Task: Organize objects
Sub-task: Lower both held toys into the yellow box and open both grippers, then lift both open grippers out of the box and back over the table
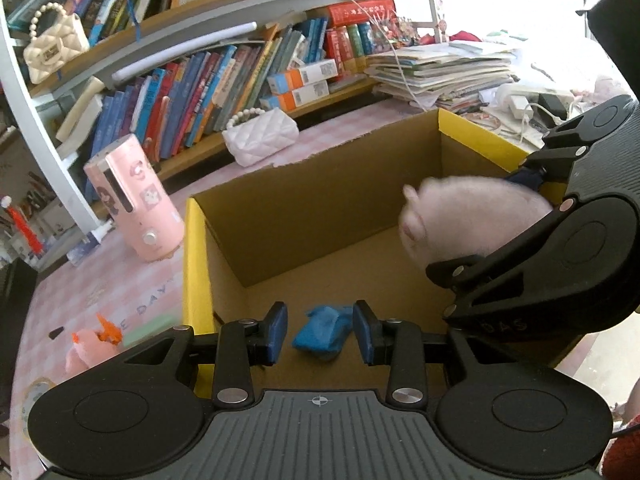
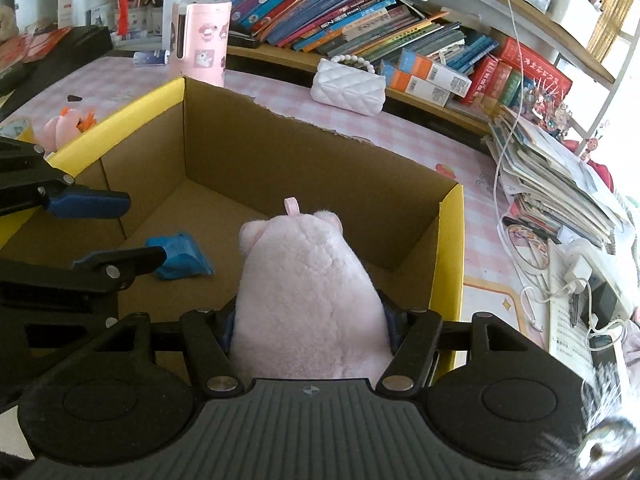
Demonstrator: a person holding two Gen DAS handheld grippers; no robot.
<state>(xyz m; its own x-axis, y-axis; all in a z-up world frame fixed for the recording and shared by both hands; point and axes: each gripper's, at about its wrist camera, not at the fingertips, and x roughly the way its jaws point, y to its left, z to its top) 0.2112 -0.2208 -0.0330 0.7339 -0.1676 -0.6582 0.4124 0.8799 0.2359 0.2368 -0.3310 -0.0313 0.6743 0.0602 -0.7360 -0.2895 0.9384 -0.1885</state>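
Observation:
An open cardboard box [image 1: 304, 216] with yellow-edged flaps sits on the pink checked table; it also shows in the right wrist view [image 2: 304, 160]. A small blue cloth item [image 1: 322, 332] lies on the box floor, also seen from the right [image 2: 182, 256]. My left gripper [image 1: 320, 334] is open above the box's near edge, the blue item below between its fingers. My right gripper [image 2: 310, 320] is shut on a pink plush toy [image 2: 308, 292] and holds it over the box's right side; the plush shows in the left wrist view [image 1: 468, 220].
A pink cylindrical appliance [image 1: 134, 196] stands left of the box. A small pink plush with orange parts [image 1: 90, 346] lies on the table at the left. A white quilted purse [image 1: 260, 136] sits behind the box. Bookshelves [image 1: 200, 80] line the back; stacked papers and cables [image 2: 560, 184] lie at the right.

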